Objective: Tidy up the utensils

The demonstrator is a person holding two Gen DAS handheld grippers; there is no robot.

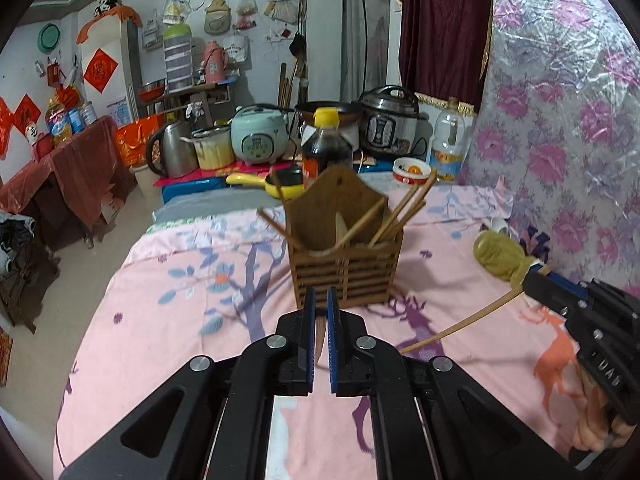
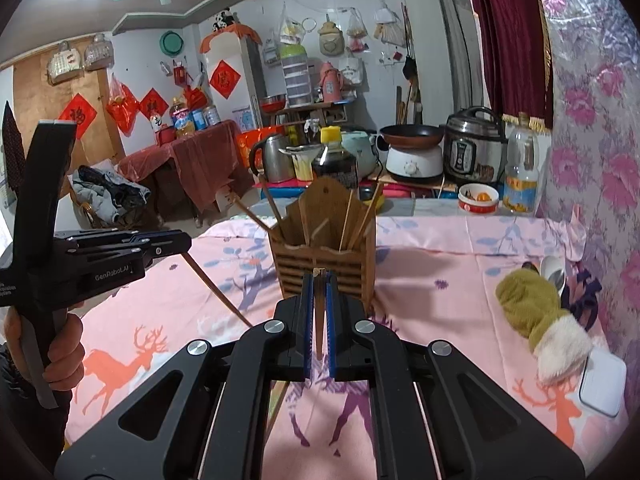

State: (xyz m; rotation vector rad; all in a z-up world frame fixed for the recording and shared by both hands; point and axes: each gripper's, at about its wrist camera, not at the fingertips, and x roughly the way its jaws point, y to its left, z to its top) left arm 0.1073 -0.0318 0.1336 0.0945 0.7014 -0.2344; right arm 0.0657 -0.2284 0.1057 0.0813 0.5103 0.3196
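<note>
The left hand-held gripper point(image 1: 321, 300) is clamped on a chopstick point(image 1: 321, 334) that shows as a thin wooden strip between its blue pads; only the right wrist view shows that stick's free length point(image 2: 218, 296), slanting down from the left hand-held gripper point(image 2: 182, 245) toward the pink bedsheet point(image 2: 440, 264). The right hand-held gripper point(image 2: 319, 284) is likewise closed on a second chopstick point(image 2: 319, 320), and only the left wrist view shows how far it trails out point(image 1: 460, 326) from the right hand-held gripper point(image 1: 534, 280). Just ahead of both stands a slatted wooden holder point(image 1: 346, 272) (its tall back panel has a hanging hole) on the bed, with several chopsticks point(image 1: 404, 208) leaning out of it at different angles. To the right lie an olive mitten point(image 2: 532, 308) and a white spoon point(image 2: 554, 272), the spoon clear only from the right wrist. Behind the holder a dark sauce bottle point(image 1: 326, 148) stands, with a rice cooker point(image 1: 260, 136) further back.
</note>
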